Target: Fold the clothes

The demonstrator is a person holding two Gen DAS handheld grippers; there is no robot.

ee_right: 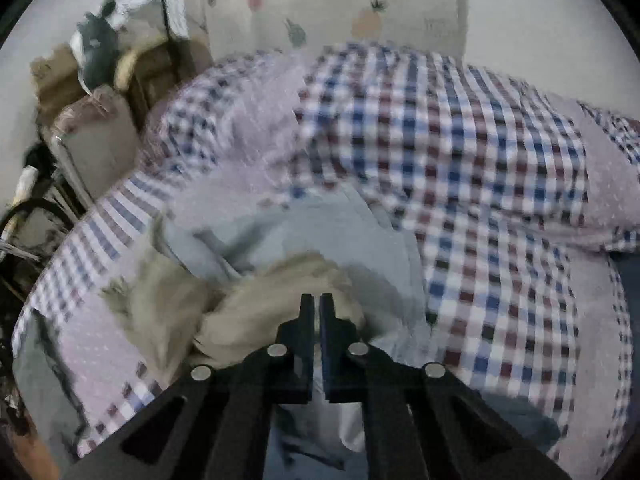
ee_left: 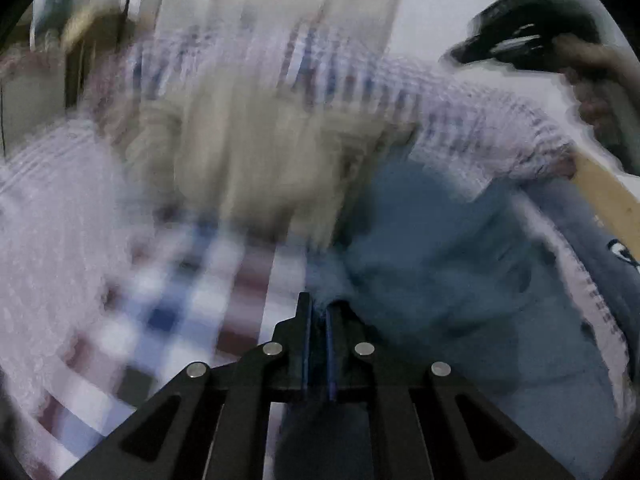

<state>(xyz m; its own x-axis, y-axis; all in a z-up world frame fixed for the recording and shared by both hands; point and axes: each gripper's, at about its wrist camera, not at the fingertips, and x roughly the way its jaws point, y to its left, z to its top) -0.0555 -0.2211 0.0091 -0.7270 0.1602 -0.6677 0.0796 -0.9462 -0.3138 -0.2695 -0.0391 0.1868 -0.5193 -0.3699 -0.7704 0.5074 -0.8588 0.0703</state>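
My left gripper point(ee_left: 319, 309) is shut on a fold of a blue garment point(ee_left: 440, 264) that spreads out to the right of it. A beige garment point(ee_left: 248, 160) hangs or lies just beyond, heavily blurred. At the upper right, a hand holds my right gripper point(ee_left: 516, 42); its fingertips are too blurred to read there. In the right wrist view, my right gripper point(ee_right: 319, 306) has its jaws almost together, with pale blue cloth point(ee_right: 320, 236) in the slit and trailing under it. The beige garment point(ee_right: 256, 304) is bunched at the left fingertip.
A checked quilt point(ee_right: 460, 152) in blue, maroon and white covers the bed, with a dotted lilac panel point(ee_right: 100, 352). A wooden bed edge point(ee_left: 608, 196) shows at the right. Chairs and clutter point(ee_right: 92, 92) stand left of the bed, and a fruit-print curtain point(ee_right: 320, 4) hangs behind it.
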